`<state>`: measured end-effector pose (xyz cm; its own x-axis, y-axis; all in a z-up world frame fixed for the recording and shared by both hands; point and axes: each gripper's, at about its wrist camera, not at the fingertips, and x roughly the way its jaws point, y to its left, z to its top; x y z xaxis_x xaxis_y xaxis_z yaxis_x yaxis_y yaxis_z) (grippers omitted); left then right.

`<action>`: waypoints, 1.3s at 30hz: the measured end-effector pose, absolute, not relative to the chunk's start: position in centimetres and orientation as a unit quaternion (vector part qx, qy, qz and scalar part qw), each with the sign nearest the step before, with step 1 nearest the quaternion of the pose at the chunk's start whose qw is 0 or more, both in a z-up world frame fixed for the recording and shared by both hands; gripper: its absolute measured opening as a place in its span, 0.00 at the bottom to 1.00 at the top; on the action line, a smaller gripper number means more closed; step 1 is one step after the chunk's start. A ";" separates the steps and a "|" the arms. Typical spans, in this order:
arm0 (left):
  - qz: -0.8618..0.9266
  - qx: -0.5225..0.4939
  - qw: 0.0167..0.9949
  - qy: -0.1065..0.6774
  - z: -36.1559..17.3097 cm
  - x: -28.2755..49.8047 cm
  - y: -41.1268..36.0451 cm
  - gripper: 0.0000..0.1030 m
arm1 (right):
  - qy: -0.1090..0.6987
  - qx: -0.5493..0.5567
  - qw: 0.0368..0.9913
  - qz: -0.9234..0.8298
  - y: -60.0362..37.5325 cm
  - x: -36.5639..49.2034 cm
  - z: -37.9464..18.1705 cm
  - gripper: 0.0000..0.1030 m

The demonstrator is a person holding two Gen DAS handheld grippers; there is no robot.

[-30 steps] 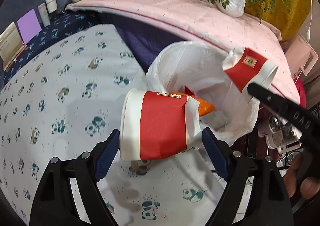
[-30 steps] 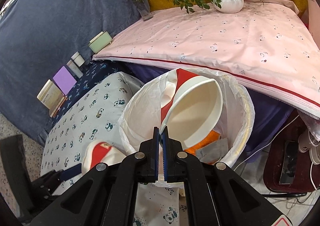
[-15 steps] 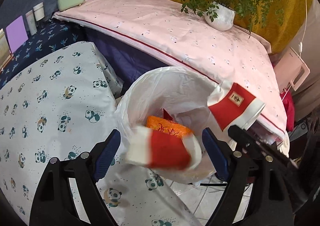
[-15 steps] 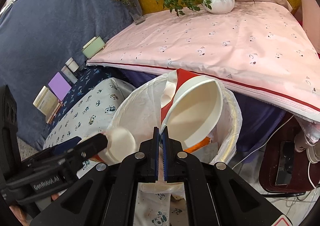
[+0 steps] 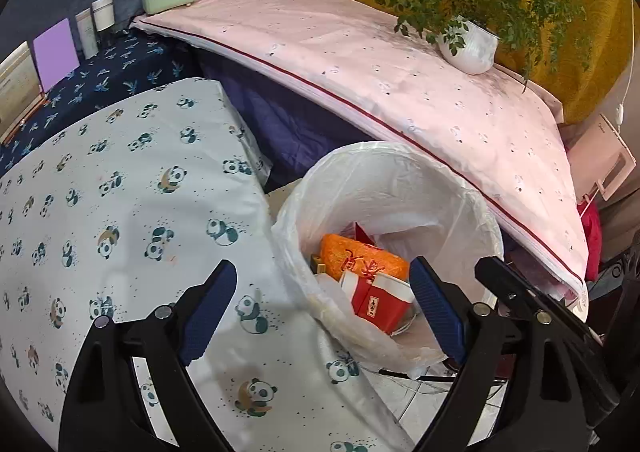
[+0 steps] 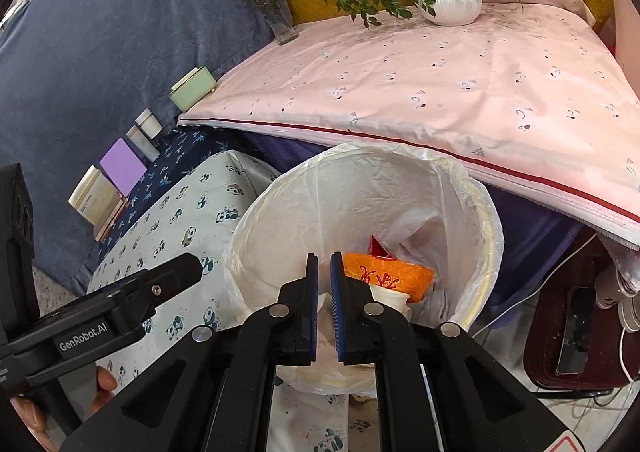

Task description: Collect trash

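In the left wrist view, the left tool stands wide and is opening further with nothing gripped, its blue pads straddling the rim of the bag-lined trash bin, inside which a red-and-white paper cup lies against an orange snack packet. In the right wrist view, the right tool is opening from a narrow gap, empty, poised over the same bin beside the panda-print bench, with the orange packet and a white cup rim below.
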<state>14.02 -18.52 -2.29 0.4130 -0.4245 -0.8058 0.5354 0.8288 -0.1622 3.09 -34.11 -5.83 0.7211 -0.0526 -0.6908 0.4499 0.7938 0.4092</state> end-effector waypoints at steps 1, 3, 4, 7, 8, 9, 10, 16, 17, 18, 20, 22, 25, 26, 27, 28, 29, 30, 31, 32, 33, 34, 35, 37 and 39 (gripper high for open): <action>-0.284 0.060 0.839 0.460 -2.3 14.0 -18.3 0.81 | 0.345 0.288 0.882 -0.142 -34.1 3.1 -5.8 0.10; -0.279 0.062 0.842 0.458 -2.3 14.0 -17.8 0.81 | 0.346 0.287 0.882 -0.142 -34.0 3.2 -5.7 0.10; -0.276 0.064 0.844 0.456 -2.3 13.9 -17.6 0.81 | 0.347 0.285 0.882 -0.142 -33.9 3.2 -5.6 0.11; -0.270 0.068 0.848 0.452 -2.3 13.7 -16.9 0.81 | 0.347 0.281 0.883 -0.144 -33.5 3.0 -5.3 0.22; -0.268 0.070 0.849 0.451 -2.3 13.6 -16.7 0.81 | 0.347 0.278 0.884 -0.144 -33.3 2.9 -5.1 0.24; -0.266 0.072 0.850 0.449 -2.2 13.5 -16.5 0.81 | 0.347 0.275 0.885 -0.145 -33.2 2.9 -5.0 0.24; -0.265 0.074 0.851 0.448 -2.2 13.3 -16.3 0.81 | 0.347 0.271 0.886 -0.145 -32.9 2.8 -4.8 0.25; -0.254 0.089 0.859 0.435 -1.7 12.4 -15.5 0.83 | 0.346 0.248 0.891 -0.156 -31.9 2.4 -3.7 0.41; -0.252 0.091 0.861 0.433 -1.6 12.2 -15.3 0.85 | 0.345 0.245 0.892 -0.158 -31.8 2.2 -3.5 0.45; -0.250 0.093 0.862 0.431 -1.5 12.1 -15.1 0.85 | 0.344 0.244 0.893 -0.158 -31.6 2.1 -3.4 0.48; -0.248 0.097 0.864 0.428 -1.3 11.8 -14.9 0.85 | 0.342 0.240 0.894 -0.158 -31.4 1.9 -3.0 0.50; -0.245 0.100 0.865 0.426 -1.2 11.5 -14.7 0.86 | 0.343 0.234 0.896 -0.160 -31.1 1.7 -2.7 0.57; -0.241 0.103 0.867 0.423 -1.1 11.1 -14.4 0.88 | 0.344 0.222 0.898 -0.164 -30.7 1.5 -2.3 0.60; -0.239 0.104 0.868 0.422 -1.1 11.0 -14.3 0.89 | 0.345 0.218 0.898 -0.166 -30.6 1.4 -2.2 0.64; -0.237 0.105 0.869 0.421 -1.0 10.9 -14.1 0.89 | 0.346 0.215 0.898 -0.168 -30.4 1.3 -2.1 0.73; -0.235 0.106 0.870 0.420 -1.0 10.8 -14.0 0.89 | 0.344 0.211 0.899 -0.173 -30.3 1.1 -1.9 0.75; -0.232 0.108 0.871 0.419 -1.0 10.7 -14.0 0.89 | 0.342 0.209 0.899 -0.175 -30.2 0.9 -1.8 0.80; -0.227 0.110 0.872 0.420 -1.1 10.7 -13.9 0.89 | 0.342 0.207 0.900 -0.176 -30.1 0.8 -1.7 0.82; -0.225 0.110 0.872 0.420 -1.1 10.6 -13.7 0.89 | 0.342 0.205 0.900 -0.178 -30.0 0.6 -1.6 0.82; -0.224 0.110 0.873 0.420 -1.1 10.5 -13.7 0.90 | 0.343 0.203 0.899 -0.182 -30.0 0.5 -1.5 0.82; -0.222 0.111 0.873 0.420 -1.2 10.5 -13.6 0.90 | 0.345 0.200 0.898 -0.185 -29.9 0.4 -1.5 0.82; -0.220 0.111 0.874 0.420 -1.2 10.4 -13.5 0.90 | 0.347 0.196 0.898 -0.188 -29.9 0.2 -1.4 0.82; -0.218 0.111 0.874 0.419 -1.2 10.3 -13.5 0.90 | 0.349 0.193 0.897 -0.191 -29.8 0.2 -1.4 0.82; -0.215 0.114 0.876 0.416 -1.1 10.2 -13.3 0.90 | 0.355 0.184 0.896 -0.194 -29.7 0.1 -1.4 0.82; -0.212 0.117 0.877 0.415 -1.1 10.0 -13.3 0.90 | 0.360 0.176 0.894 -0.199 -29.6 0.0 -1.5 0.87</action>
<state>10.03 -13.25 -1.14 0.5665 -0.2747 -0.7769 0.4682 0.8831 0.0291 -0.02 -29.63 -1.50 0.6613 -0.2296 -0.7141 0.4836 0.8583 0.1718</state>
